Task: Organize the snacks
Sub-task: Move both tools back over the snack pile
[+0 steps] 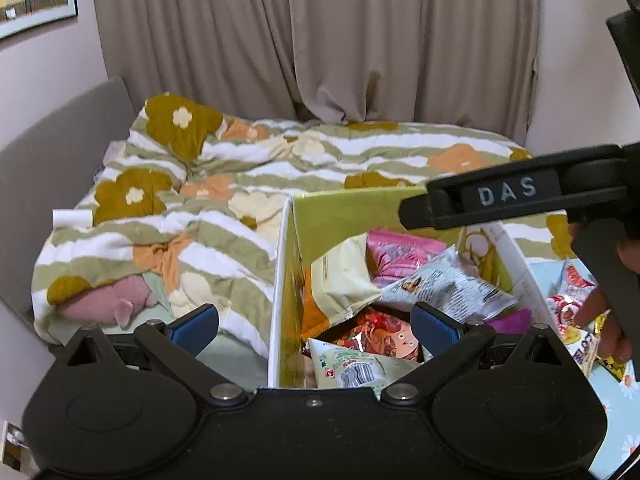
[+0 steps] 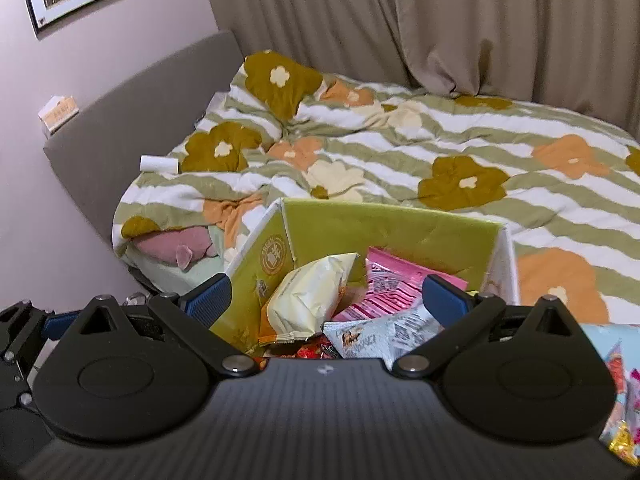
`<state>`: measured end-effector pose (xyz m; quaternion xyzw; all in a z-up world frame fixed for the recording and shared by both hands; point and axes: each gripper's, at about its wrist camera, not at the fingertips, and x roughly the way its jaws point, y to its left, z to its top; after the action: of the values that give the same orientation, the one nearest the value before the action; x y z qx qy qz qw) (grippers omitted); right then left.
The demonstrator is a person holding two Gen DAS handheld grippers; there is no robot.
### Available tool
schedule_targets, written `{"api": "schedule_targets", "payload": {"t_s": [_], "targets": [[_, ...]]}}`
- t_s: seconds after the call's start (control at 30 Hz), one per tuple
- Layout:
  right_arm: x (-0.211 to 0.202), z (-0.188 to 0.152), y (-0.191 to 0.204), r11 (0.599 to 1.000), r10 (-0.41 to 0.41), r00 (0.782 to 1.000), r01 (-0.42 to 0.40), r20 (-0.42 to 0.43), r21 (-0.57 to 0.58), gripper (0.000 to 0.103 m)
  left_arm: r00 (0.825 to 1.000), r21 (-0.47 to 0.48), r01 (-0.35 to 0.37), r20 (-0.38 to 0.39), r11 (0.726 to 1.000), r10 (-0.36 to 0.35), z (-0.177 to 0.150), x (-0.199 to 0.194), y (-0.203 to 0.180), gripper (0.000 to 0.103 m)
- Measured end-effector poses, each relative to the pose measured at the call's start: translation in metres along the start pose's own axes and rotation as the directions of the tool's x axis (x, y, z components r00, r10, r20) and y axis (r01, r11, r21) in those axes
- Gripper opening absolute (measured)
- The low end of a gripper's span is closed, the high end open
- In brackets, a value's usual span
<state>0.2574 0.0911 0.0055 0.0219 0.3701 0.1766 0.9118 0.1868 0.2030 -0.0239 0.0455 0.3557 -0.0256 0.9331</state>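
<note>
You held both grippers, left gripper [image 1: 314, 330] and right gripper [image 2: 326, 300], spread empty above the snack-filled green box [image 2: 384, 224], ready for sorting.

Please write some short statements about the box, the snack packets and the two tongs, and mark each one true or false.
1. The green box holds several snack packets. True.
2. The right tongs are closed on the pink packet. False: they are open and hold nothing.
3. The box stands on a flowered bedspread. True.
4. The left tongs grip the pale yellow packet. False: they are open and empty.
5. The curtains are drawn open. False: they are closed.
</note>
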Motion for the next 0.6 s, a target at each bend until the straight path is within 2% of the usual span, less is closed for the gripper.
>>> {"api": "schedule_targets", "payload": {"t_s": [0.1,0.23,0.4,0.6], "targets": [[-0.023,-0.004,-0.002,1.0,-0.024,0.999,0.025,0.025,-0.005,0.103,0.999,0.0,-0.013,0.038,1.0,0.013,-0.001,-0.017,-0.003,0.103],[-0.055,-0.013,-0.007,0.997,-0.075,0.996,0.074,0.043,0.011,0.103,0.999,0.01,0.003,0.044,1.0,-0.004,-0.001,-0.033,-0.007,0.103],[-0.099,-0.03,-0.021,0.991,-0.126,0.989,0.122,0.07,0.059,0.103,0.995,0.032,0.055,0.081,0.998,-0.057,-0.002,-0.053,-0.02,0.103],[-0.148,-0.057,-0.056,0.968,-0.229,0.97,0.218,0.086,0.12,0.103,0.983,0.074,0.136,0.117,0.988,-0.144,0.0,-0.071,-0.055,0.103]]}}
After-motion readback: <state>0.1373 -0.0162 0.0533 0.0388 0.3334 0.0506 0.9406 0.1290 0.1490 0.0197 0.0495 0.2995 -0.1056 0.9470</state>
